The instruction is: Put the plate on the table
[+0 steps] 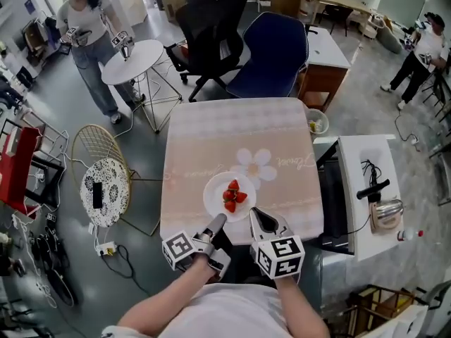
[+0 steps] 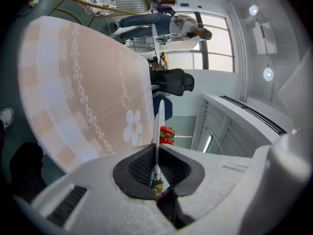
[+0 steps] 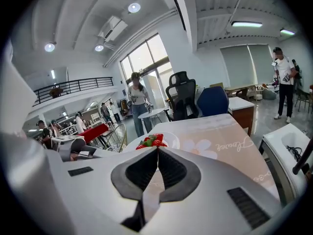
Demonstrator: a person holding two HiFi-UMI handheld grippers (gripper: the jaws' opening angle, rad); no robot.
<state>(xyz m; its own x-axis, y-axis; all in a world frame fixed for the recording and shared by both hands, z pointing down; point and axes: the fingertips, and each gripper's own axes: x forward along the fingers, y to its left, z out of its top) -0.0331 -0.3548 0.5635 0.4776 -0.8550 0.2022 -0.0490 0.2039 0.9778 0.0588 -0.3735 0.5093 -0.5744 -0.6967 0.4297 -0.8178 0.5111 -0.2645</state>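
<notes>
Bright, even daylight from tall windows (image 3: 146, 58) and ceiling lamps (image 3: 134, 7); both gripper views bulge, corners dark.

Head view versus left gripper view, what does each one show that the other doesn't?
Only the head view: the whole plate on the table, the right gripper at its near rim, and a wire chair on the floor. Only the left gripper view: the left gripper with its jaws shut on the plate's rim, seen edge-on, plus ceiling lights. Both: the strawberries, the flowered table and a black chair.
</notes>
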